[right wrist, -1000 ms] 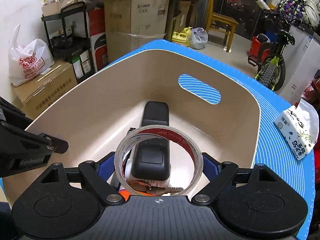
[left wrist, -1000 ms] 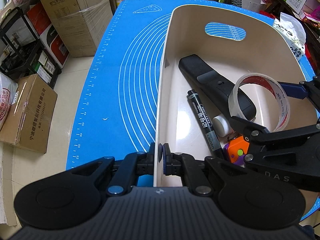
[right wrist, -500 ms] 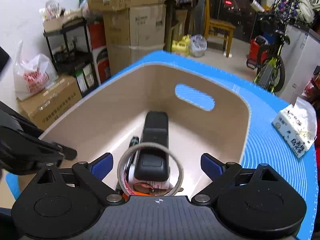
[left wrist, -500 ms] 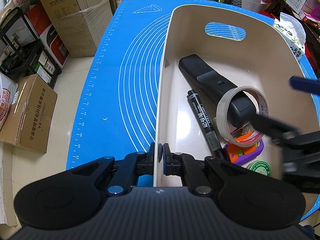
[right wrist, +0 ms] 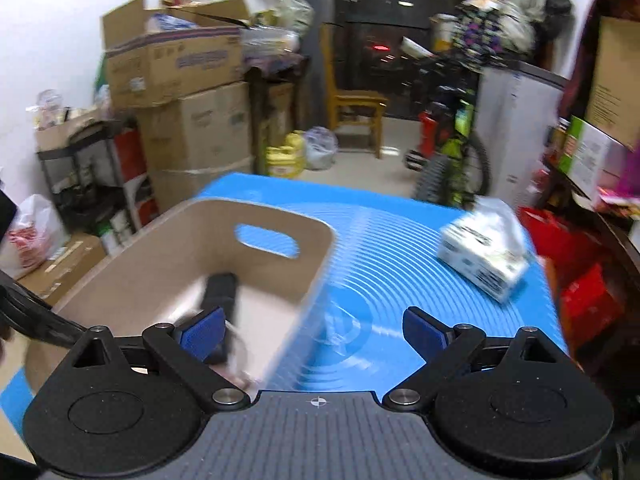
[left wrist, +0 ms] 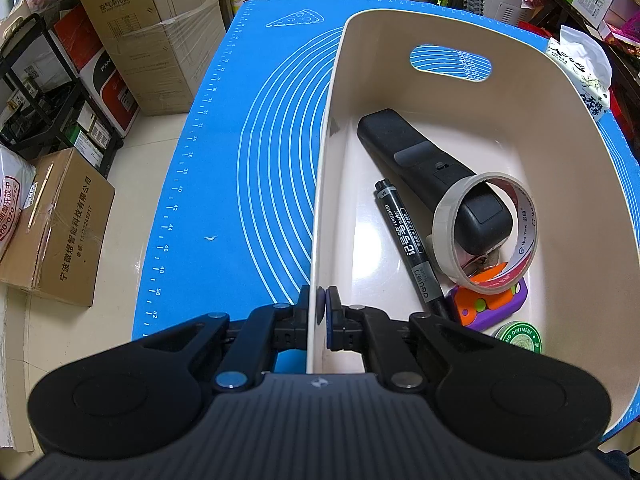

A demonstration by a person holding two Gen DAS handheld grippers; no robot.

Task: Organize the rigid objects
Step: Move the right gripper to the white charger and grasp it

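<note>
Pinching bin [left wrist: 320, 184] wall with left gripper [left wrist: 322, 308]; right gripper [right wrist: 312, 334] spread, empty. Could tip bin, spilling tape [left wrist: 486, 232], if yanked.

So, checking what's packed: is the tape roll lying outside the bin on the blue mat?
No, the tape roll sits inside the beige bin, ringed around the end of the black remote.

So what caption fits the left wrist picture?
Left gripper clamps the beige bin wall; tape roll rings the black remote inside.
</note>
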